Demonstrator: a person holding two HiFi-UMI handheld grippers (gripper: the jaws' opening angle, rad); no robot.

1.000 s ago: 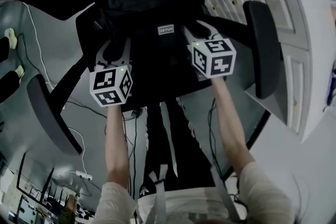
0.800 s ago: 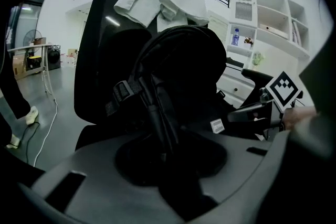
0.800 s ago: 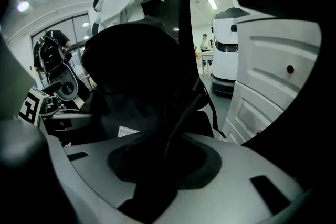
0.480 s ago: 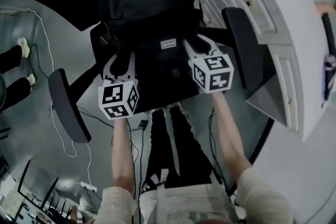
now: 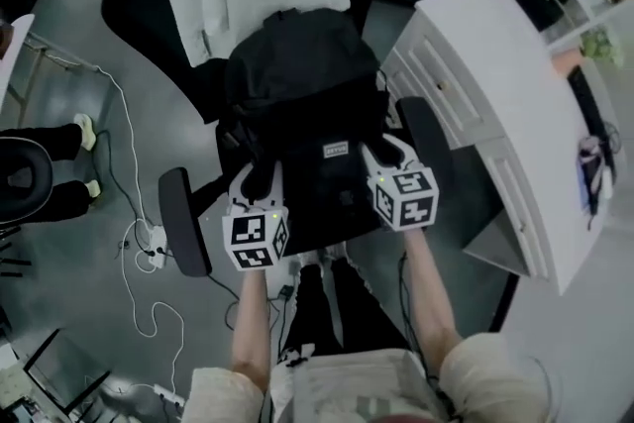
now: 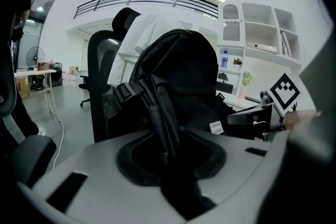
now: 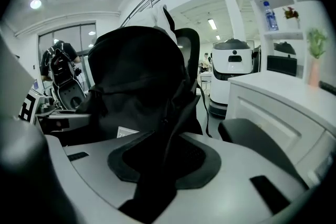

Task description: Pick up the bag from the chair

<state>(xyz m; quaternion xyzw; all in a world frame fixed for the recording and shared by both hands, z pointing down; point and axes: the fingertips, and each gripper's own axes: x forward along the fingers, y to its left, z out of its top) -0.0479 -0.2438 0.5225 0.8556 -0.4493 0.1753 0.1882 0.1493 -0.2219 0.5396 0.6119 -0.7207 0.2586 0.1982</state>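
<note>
Over the chair, left gripper, just tightened, and right gripper clamp bulky black bag straps.

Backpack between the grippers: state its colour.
The backpack is black; the head view shows it best.

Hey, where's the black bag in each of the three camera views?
Head view: bag, centre, slightly above middle.
Left gripper view: bag, centre, filling the middle above the jaws.
Right gripper view: bag, centre-left, above the jaws.
Shared landmark: the bag's white label.
</note>
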